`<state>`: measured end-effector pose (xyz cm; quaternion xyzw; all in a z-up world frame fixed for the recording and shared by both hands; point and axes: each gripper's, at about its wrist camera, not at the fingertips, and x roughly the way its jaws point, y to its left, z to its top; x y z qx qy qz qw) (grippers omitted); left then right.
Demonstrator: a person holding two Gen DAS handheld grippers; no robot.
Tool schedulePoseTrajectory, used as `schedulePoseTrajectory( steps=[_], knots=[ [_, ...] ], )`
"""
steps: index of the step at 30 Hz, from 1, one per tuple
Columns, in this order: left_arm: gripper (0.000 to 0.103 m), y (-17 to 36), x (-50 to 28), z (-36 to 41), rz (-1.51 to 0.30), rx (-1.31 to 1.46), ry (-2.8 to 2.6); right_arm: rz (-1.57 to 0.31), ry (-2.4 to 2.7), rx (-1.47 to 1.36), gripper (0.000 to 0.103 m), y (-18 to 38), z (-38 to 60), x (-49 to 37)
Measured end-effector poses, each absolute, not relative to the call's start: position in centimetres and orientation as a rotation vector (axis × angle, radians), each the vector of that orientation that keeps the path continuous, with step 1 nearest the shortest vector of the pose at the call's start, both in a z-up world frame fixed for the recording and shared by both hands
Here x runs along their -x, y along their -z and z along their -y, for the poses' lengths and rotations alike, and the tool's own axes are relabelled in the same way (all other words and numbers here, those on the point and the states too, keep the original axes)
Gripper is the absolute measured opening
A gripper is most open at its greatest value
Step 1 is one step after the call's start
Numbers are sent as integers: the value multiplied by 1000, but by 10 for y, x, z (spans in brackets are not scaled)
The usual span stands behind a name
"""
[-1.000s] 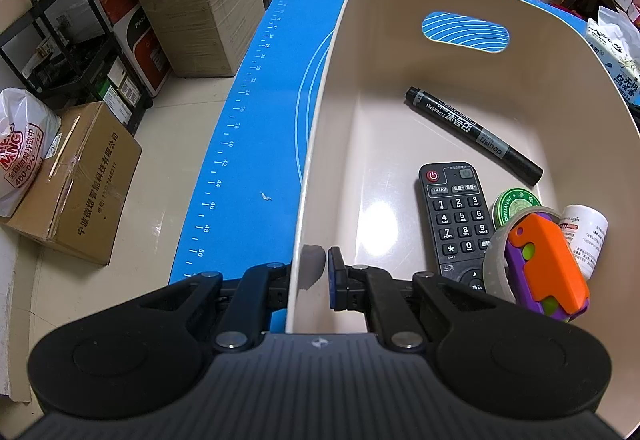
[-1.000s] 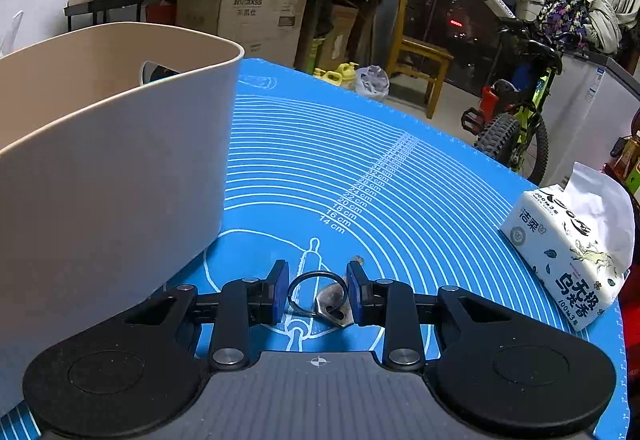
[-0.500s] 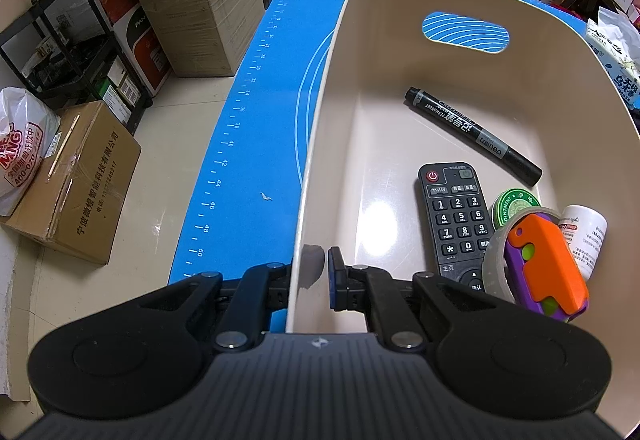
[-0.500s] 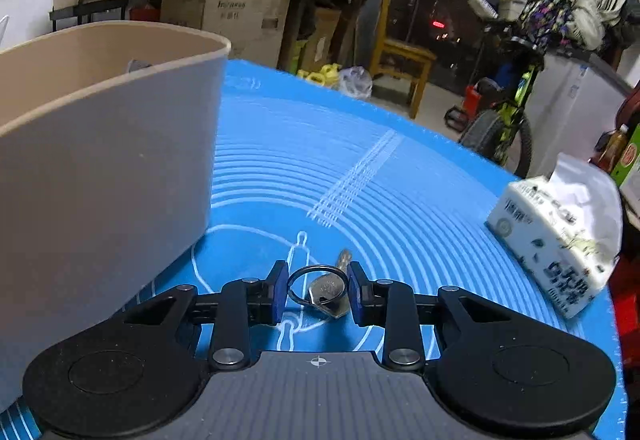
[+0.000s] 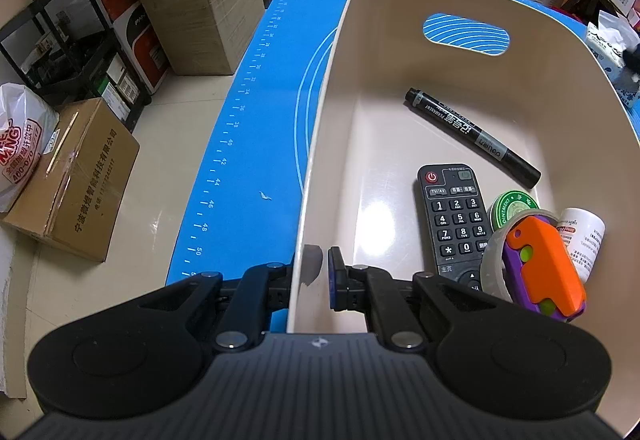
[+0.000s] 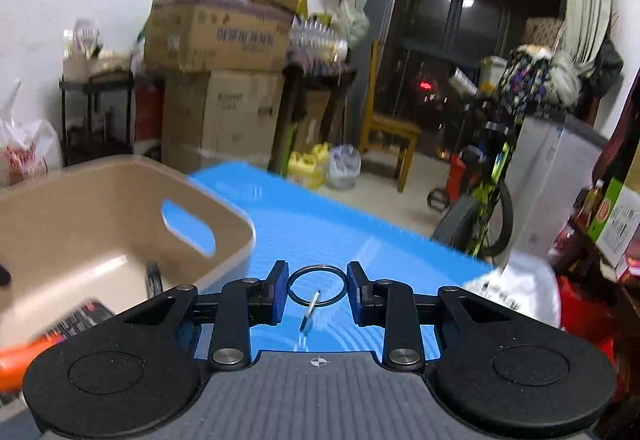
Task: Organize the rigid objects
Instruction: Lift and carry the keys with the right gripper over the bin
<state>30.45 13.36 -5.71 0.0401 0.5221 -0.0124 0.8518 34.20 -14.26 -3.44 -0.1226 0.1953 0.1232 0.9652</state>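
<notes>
One key ring (image 6: pixel 317 284) with key, pinched across by right gripper (image 6: pixel 317 290) above mat; left gripper (image 5: pixel 316 276) clamps bin (image 5: pixel 320 143) wall; thin ring could slip free mid-carry

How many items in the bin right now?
6, all at its right end: marker, remote, green tin, tape roll, orange-purple toy, white bottle. More may hide beneath.

The left gripper (image 5: pixel 316 272) pinches the near wall of the beige plastic bin (image 5: pixel 320 143) at lower centre. Inside, toward the right, lie a black marker pen (image 5: pixel 472 135), black remote control (image 5: pixel 456 220), green round tin (image 5: pixel 514 207) and orange-purple toy (image 5: pixel 544 268).
</notes>
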Motion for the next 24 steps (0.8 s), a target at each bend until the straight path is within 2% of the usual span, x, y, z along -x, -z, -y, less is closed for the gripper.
schedulePoseTrajectory(
  steps=[6, 13, 24],
  knots=[
    [11, 57, -304, -134, -1098, -86, 26, -315, -267, 224, 39, -4, 130, -318],
    [11, 57, -304, -134, -1098, -86, 26, -312, -336, 180, 39, -17, 99, -307],
    [10, 56, -303, -136, -1093, -76, 33, -503, -450, 220, 39, 11, 46, -308]
  ],
)
